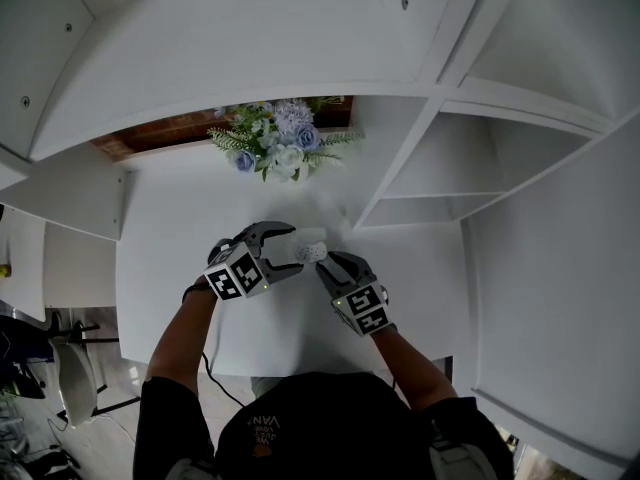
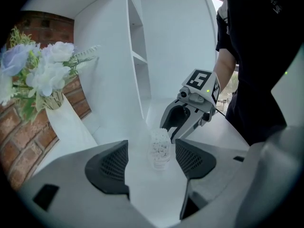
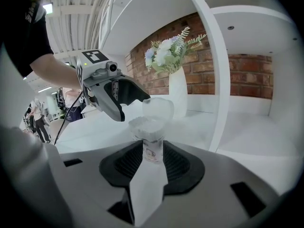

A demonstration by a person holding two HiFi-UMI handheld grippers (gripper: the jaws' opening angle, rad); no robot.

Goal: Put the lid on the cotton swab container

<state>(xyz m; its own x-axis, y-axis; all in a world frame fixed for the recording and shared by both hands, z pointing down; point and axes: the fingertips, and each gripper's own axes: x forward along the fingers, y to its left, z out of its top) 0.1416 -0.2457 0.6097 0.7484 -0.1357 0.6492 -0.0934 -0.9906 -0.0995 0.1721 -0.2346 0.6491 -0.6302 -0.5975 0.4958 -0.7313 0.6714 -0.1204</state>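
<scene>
Pinching the cotton swab container (image 3: 149, 129), the right hand-held gripper (image 3: 152, 150) stands part-closed.

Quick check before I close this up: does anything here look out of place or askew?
The clear lid is not seated: it stands tilted behind the open top of the cotton swab container, leaving the swabs exposed. Nothing looks spilled.

Your right gripper (image 3: 153, 150) has its black pads (image 3: 183, 164) against both sides of the cotton swab container (image 3: 150, 127). The container stands upright at centre, its top open and the swabs showing. Just past it, toward twelve o'clock, the clear lid (image 3: 158, 109) is tipped up. Your left gripper (image 3: 135, 107) reaches in from ten o'clock with its jaws apart, the upper tip beside the lid's edge. A white vase (image 3: 178, 94) of flowers stands at one o'clock, before the brick wall (image 3: 247, 75).
</scene>
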